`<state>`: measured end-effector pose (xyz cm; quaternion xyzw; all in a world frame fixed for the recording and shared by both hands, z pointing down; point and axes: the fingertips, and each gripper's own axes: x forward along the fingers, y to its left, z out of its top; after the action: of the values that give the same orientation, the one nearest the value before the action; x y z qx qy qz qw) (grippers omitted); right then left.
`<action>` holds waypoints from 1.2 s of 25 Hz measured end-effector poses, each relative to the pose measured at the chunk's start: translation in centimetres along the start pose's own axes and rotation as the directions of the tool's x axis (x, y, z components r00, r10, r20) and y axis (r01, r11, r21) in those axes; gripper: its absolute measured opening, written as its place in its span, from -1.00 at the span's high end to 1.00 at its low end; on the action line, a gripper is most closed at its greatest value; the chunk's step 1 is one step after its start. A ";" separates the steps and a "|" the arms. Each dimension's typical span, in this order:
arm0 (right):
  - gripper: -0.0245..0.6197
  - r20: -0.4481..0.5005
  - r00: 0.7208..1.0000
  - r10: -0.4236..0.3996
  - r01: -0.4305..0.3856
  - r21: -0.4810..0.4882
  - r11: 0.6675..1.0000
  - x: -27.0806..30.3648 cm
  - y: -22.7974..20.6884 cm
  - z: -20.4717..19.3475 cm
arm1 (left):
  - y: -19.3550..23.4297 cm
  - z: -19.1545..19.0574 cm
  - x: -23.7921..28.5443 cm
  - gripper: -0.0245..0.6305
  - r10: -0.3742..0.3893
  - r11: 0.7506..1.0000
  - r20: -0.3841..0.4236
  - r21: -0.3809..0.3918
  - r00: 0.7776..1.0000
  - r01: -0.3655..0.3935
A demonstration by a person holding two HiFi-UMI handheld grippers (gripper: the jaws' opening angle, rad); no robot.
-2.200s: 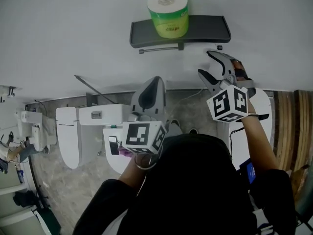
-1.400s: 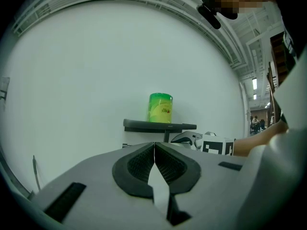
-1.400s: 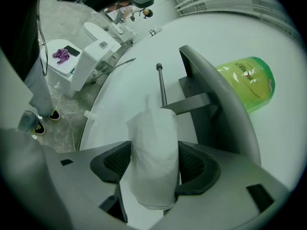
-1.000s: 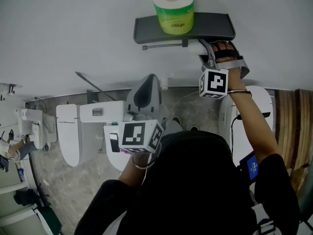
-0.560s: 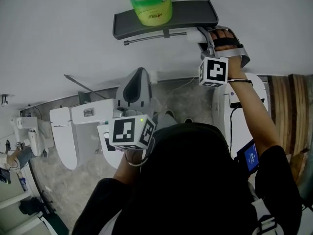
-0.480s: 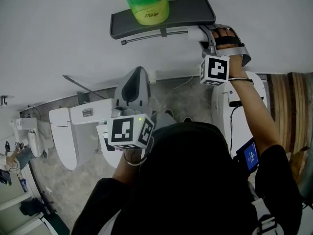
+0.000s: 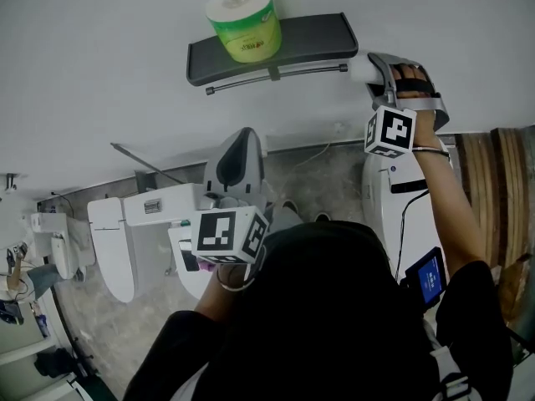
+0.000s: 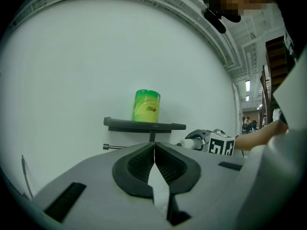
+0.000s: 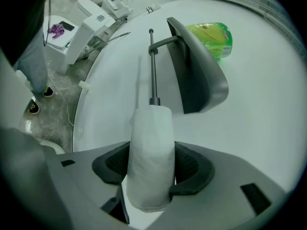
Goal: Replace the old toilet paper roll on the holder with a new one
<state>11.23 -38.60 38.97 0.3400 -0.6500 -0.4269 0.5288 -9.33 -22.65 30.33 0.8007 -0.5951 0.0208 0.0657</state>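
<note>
The right gripper [image 9: 148, 166] is pinching the slim white old toilet paper roll [image 9: 150, 147] between its pads, just off the free end of the holder rod [image 9: 152, 61] and in line with it. Bare white wall [image 7: 100, 65] is lying open beside it. The new roll [image 7: 243, 22], in green wrap, is standing upright on the dark shelf [image 7: 313, 36] above the rod. The left gripper [image 8: 154, 163] is hovering well apart from the shelf, jaws pressed together on nothing. Below, white toilets [image 7: 113, 232] are lining a grey floor [image 7: 326, 174].

old roll [image 9: 149, 157]: soft crinkled paper | new roll [image 7: 243, 23]: glossy green wrap | holder shelf [image 7: 318, 33]: matt dark plastic | holder rod [image 9: 153, 66]: smooth metal
</note>
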 end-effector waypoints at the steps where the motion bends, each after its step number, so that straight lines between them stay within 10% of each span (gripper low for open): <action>1: 0.14 -0.006 1.000 -0.004 0.004 0.009 1.000 -0.1 -0.3 -0.6 | 0.0 0.1 0.1 0.85 -0.002 1.000 0.002 0.001 1.000 0.002; 8: 0.14 0.004 0.992 -0.125 0.124 0.119 0.985 -2.9 -7.4 -2.6 | -0.2 0.2 0.2 0.85 -0.008 1.000 0.014 0.000 1.000 0.008; 14: 0.14 0.189 0.957 -0.218 0.137 0.367 0.920 -6.3 -14.8 1.8 | 0.1 0.5 -0.3 0.85 0.006 1.000 0.030 -0.006 1.000 -0.005; 17: 0.14 0.397 0.890 -0.225 -0.068 0.603 0.795 -7.3 -17.5 5.5 | 0.7 0.4 -0.6 0.85 0.020 1.000 0.031 -0.003 0.999 -0.020; 22: 0.14 0.622 0.741 -0.253 -0.472 0.751 0.462 -5.8 -19.0 9.3 | 1.6 0.7 -1.5 0.85 0.048 0.999 0.037 -0.001 0.998 -0.048; 26: 0.14 0.631 0.729 -0.267 -0.553 0.772 0.315 -4.0 -18.4 9.7 | 2.3 0.7 -2.5 0.85 0.077 0.997 0.040 -0.008 0.996 -0.077; 30: 0.14 0.613 0.737 -0.285 -0.564 0.790 0.240 -3.2 -17.5 9.7 | 3.1 0.6 -3.2 0.85 0.098 0.995 0.039 -0.014 0.994 -0.098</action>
<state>2.22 -40.94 20.98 0.3488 -0.9366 0.0280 -0.0179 -13.21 -20.56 29.61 0.7703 -0.6351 0.0045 0.0578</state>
